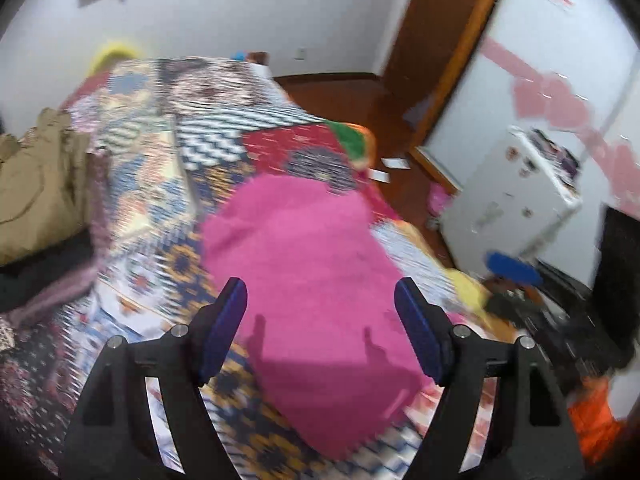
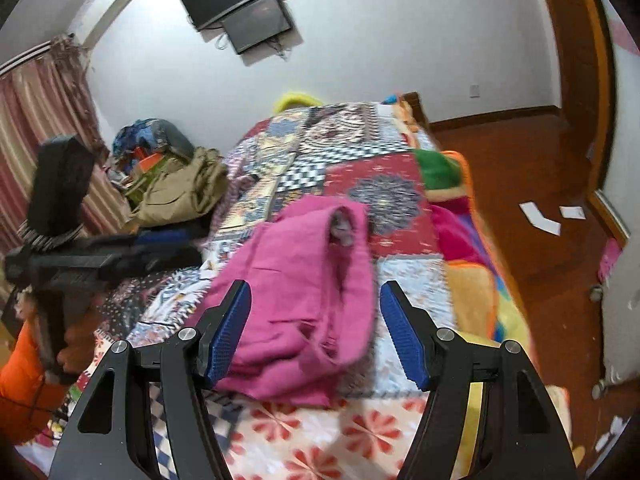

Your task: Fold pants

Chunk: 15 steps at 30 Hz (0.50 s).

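Observation:
The pink pants [image 1: 316,280] lie folded in a bundle on the patchwork quilt [image 1: 160,184] of a bed. My left gripper [image 1: 320,328] is open and empty, hovering above the near part of the pants. In the right wrist view the pants [image 2: 308,280] show stacked layers with a leg opening facing up at the far end. My right gripper [image 2: 316,332] is open and empty, with its blue pads on either side of the bundle's near end, above it. Both views are motion-blurred.
A pile of khaki clothing [image 2: 180,192] sits at the bed's left side beside a black case [image 2: 60,188]. A green and orange blanket [image 2: 444,172] lies at the right edge. A white fridge [image 1: 516,196] and wooden floor [image 2: 520,168] are to the right.

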### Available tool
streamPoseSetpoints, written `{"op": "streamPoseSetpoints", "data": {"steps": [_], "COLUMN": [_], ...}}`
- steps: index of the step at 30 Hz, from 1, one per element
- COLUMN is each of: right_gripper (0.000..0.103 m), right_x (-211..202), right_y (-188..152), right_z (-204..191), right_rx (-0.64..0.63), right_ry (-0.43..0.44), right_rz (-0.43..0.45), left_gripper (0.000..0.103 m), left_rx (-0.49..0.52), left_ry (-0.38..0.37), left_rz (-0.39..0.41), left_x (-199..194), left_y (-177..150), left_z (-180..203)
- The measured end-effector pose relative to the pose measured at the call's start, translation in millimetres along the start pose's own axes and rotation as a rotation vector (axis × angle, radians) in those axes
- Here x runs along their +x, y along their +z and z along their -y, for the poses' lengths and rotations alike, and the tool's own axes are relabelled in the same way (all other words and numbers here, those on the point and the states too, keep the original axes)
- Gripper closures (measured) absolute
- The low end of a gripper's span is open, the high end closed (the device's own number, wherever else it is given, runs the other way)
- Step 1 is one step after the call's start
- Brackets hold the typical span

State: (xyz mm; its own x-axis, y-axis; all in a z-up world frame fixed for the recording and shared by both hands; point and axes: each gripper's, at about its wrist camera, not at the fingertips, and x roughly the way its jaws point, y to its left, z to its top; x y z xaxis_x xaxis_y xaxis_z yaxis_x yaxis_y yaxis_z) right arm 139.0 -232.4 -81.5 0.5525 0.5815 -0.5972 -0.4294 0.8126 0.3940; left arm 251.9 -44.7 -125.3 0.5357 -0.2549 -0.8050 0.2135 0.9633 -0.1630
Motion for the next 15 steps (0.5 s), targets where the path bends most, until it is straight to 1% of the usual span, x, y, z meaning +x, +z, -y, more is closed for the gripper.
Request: {"op": "streamPoseSetpoints", "data": {"steps": [1, 2, 3, 4, 5, 6, 7, 8, 9, 12, 13, 14, 15], "right_gripper": [0.039, 0.04, 0.041, 0.044, 0.05, 0.053, 0.057, 0.063, 0.064, 0.065, 0.067, 0.07, 0.071], "right_x": [10.2, 19.0, 26.3, 35.8, 41.7, 47.3, 53.9, 58.1, 62.9, 66.2, 67.0, 67.2, 66.6], "right_y": [-1.5, -3.4, -5.4, -8.7, -11.8, -14.9, -19.2, -22.2, -26.8, -38.2, -41.7, -44.6, -47.3], "right_z": [-6.6, -12.0, -17.2, -23.3, -27.2, -31.3, -34.9, -36.4, -36.7, -29.0, -26.7, -23.8, -20.7], "right_rx": [-0.014, -0.027, -0.04, -0.056, -0.072, -0.09, -0.116, -0.134, -0.15, -0.161, -0.159, -0.156, -0.152], "right_ry": [0.012, 0.019, 0.029, 0.036, 0.04, 0.043, 0.042, 0.039, 0.025, 0.01, 0.003, -0.002, -0.003], "right_rz": [-0.012, -0.024, -0.038, -0.056, -0.069, -0.085, -0.109, -0.129, -0.153, -0.193, -0.206, -0.217, -0.228], "left_gripper": [0.027, 0.029, 0.039, 0.05, 0.055, 0.063, 0.066, 0.067, 0.067, 0.067, 0.067, 0.067, 0.066], "left_rx": [-0.006, -0.005, 0.003, 0.015, 0.022, 0.009, -0.006, -0.026, -0.048, -0.07, -0.078, -0.079, -0.078], "left_ry": [0.025, 0.061, 0.075, 0.1, 0.12, 0.129, 0.124, 0.113, 0.113, 0.12, 0.122, 0.129, 0.134], "left_rz": [-0.006, -0.02, -0.026, -0.043, -0.068, -0.098, -0.116, -0.132, -0.14, -0.137, -0.139, -0.14, -0.141], "left_x": [6.3, 20.5, 28.1, 39.6, 52.2, 65.4, 73.6, 82.5, 91.2, 102.1, 105.9, 108.8, 111.6], "left_y": [2.1, 5.6, 5.3, 6.0, 5.8, 5.9, 4.6, 4.3, 4.9, 4.4, 4.8, 5.3, 6.4], "left_z": [-5.3, -13.0, -16.3, -19.7, -23.0, -27.0, -30.2, -34.5, -40.1, -46.8, -48.8, -49.6, -50.5]}}
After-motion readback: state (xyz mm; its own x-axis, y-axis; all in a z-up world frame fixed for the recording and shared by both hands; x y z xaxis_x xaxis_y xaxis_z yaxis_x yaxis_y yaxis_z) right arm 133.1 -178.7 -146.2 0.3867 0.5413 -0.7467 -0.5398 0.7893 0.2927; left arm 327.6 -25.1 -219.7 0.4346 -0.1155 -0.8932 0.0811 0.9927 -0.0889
